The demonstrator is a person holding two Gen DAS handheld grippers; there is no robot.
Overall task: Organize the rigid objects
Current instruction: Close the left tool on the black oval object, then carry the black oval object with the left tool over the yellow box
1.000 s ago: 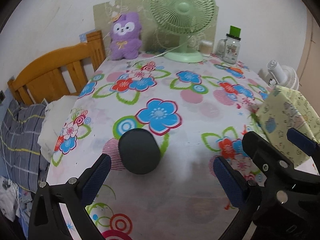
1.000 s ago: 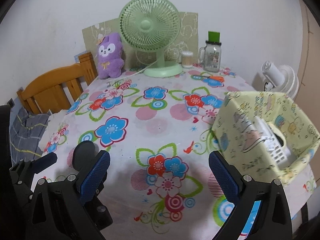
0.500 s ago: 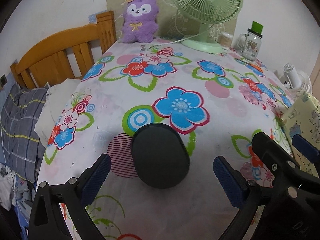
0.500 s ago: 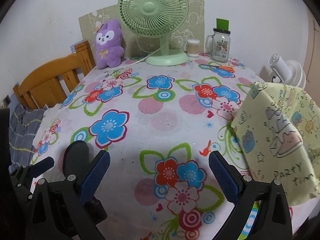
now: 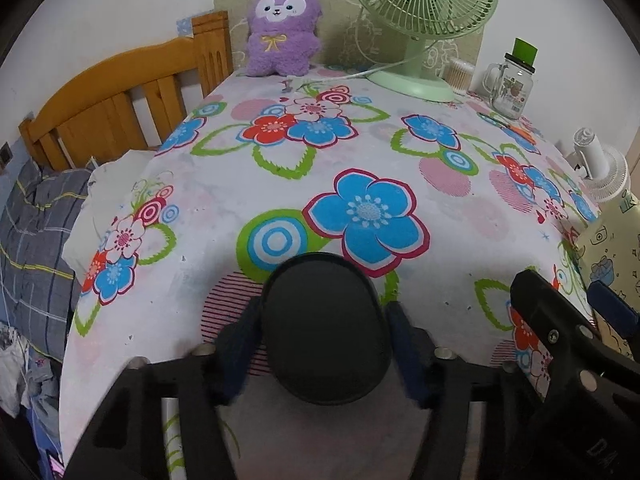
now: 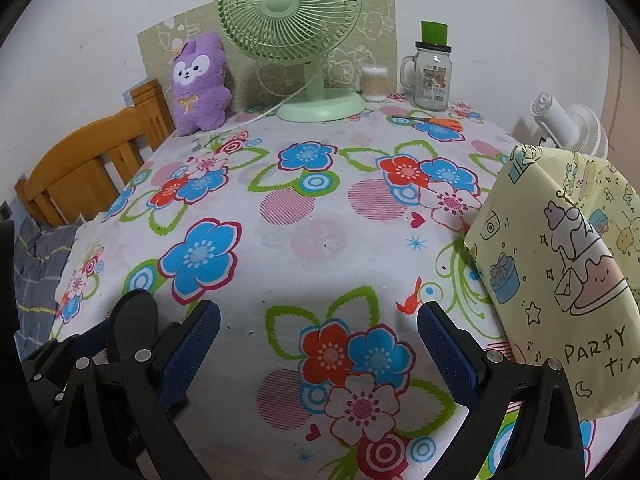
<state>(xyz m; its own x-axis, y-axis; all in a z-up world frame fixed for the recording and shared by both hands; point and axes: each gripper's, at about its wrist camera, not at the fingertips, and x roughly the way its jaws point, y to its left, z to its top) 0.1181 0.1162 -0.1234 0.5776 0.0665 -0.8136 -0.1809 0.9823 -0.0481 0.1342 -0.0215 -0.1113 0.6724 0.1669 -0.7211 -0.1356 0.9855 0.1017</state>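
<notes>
A dark grey rounded object (image 5: 326,332) lies on the flowered tablecloth (image 5: 360,152) near its front edge. My left gripper (image 5: 324,338) straddles it, its jaws closing, and both blue pads (image 5: 240,336) lie against the object's sides. In the right wrist view the same object (image 6: 130,320) shows at the lower left, behind my right gripper's left finger. My right gripper (image 6: 318,356) is open over bare cloth with nothing between its fingers. A yellow cartoon-print fabric box (image 6: 560,264) stands at the table's right edge, close to the right gripper.
At the back stand a green desk fan (image 6: 296,20), a purple plush toy (image 6: 198,84), a glass mug jar (image 6: 430,76), a cotton-swab tub (image 6: 374,82) and orange scissors (image 6: 440,122). A white fan (image 6: 568,124) sits off the right edge. A wooden headboard (image 5: 112,108) and bedding lie left.
My left gripper moved forward and down over the dark object, and its jaws went from wide apart to against its sides. The right gripper sank a little; the yellow box's inside is out of sight.
</notes>
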